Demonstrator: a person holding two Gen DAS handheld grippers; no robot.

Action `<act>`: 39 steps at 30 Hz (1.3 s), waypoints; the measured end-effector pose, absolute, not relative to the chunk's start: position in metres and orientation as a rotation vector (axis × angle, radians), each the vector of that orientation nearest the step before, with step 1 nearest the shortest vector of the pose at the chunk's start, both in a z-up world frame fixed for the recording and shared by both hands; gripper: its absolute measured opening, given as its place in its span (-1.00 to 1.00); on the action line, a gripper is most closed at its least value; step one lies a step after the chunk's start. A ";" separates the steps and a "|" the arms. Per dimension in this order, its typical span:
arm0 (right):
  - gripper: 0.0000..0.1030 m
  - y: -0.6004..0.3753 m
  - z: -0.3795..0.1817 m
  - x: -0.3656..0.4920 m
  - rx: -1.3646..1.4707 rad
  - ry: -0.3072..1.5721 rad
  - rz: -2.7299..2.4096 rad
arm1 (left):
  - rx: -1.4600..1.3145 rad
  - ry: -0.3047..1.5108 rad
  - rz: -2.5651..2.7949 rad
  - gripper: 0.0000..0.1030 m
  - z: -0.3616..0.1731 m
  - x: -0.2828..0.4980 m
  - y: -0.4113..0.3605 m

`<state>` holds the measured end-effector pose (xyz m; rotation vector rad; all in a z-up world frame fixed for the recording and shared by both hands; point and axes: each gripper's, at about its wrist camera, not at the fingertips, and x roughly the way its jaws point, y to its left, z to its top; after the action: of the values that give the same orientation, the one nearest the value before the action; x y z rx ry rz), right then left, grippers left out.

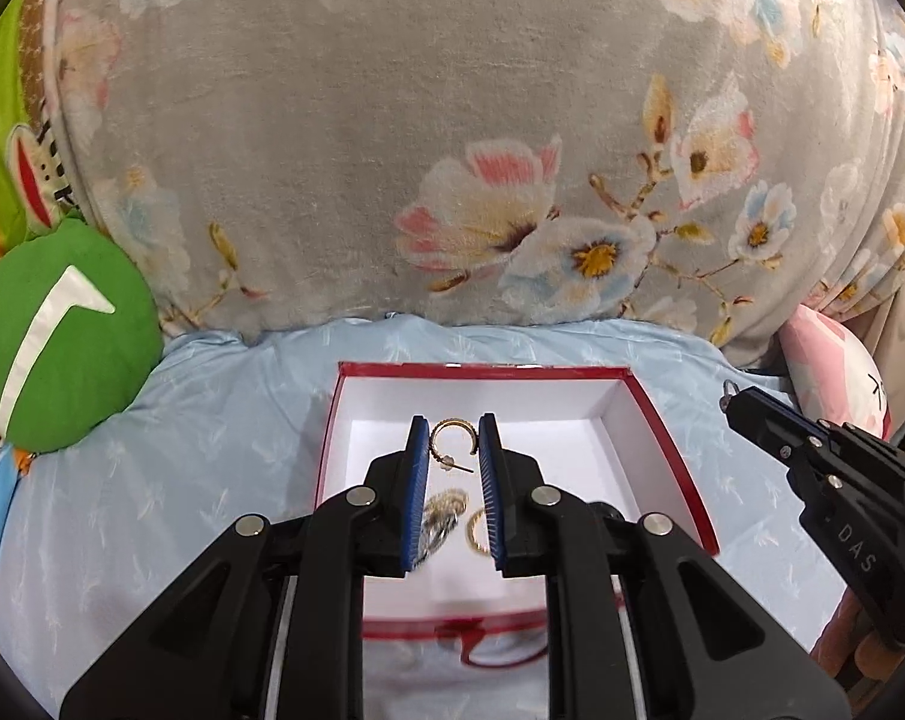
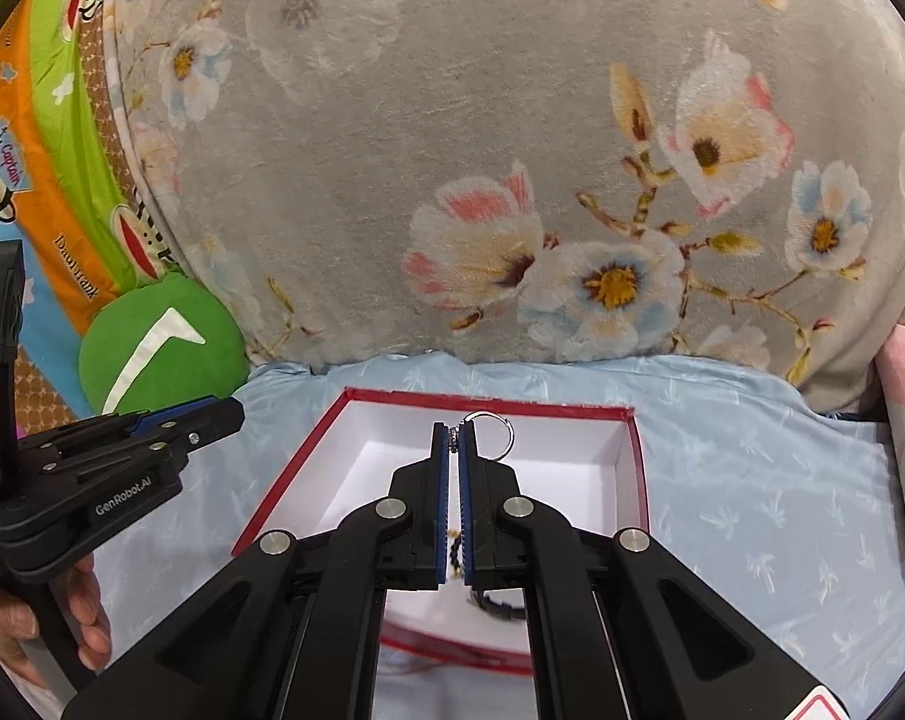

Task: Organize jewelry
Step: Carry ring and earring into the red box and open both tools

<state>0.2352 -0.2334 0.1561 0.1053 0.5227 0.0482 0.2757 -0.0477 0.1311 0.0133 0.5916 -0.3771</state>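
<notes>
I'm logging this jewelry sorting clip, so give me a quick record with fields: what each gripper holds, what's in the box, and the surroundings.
left gripper: shut on gold hoop earring, above the box
right gripper: shut on silver ring, which sticks out past the tips
box: red outside, white inside, open, on light blue sheet
box contents: more pieces of jewelry, partly hidden by the fingers
behind: grey floral blanket, green cushion

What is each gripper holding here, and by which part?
The left gripper holds a gold hoop earring, pinched across its curved sides. The right gripper is shut on a silver ring, gripped at its edge by the fingertips.
</notes>
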 end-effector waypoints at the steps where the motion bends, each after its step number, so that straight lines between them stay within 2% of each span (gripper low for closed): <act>1: -0.95 -0.234 0.155 0.243 0.103 0.524 0.046 | 0.015 0.591 -0.373 -0.69 0.130 0.284 -0.052; 12: -0.95 -0.243 0.124 0.309 0.119 0.594 0.023 | 0.051 0.658 -0.348 -0.68 0.096 0.342 -0.084; 15: -0.86 -0.244 0.115 0.317 0.115 0.610 0.017 | 0.063 0.671 -0.333 -0.66 0.088 0.348 -0.088; 16: -0.76 -0.245 0.113 0.317 0.115 0.614 0.009 | 0.070 0.675 -0.317 -0.49 0.085 0.350 -0.090; 18: -0.55 -0.248 0.110 0.317 0.124 0.610 -0.003 | 0.073 0.683 -0.289 0.14 0.081 0.352 -0.090; 19: -0.42 -0.249 0.109 0.315 0.128 0.605 -0.009 | 0.065 0.676 -0.276 0.17 0.079 0.352 -0.089; 26: -0.25 -0.252 0.111 0.303 0.132 0.583 -0.020 | 0.042 0.690 -0.261 0.22 0.077 0.350 -0.084; 39: -0.25 -0.245 0.115 0.274 0.146 0.577 0.001 | 0.055 0.681 -0.261 0.24 0.086 0.327 -0.080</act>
<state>0.2743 -0.2452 0.1154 0.1465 0.5768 0.0008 0.3269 -0.0803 0.0857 0.0548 0.6810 -0.2609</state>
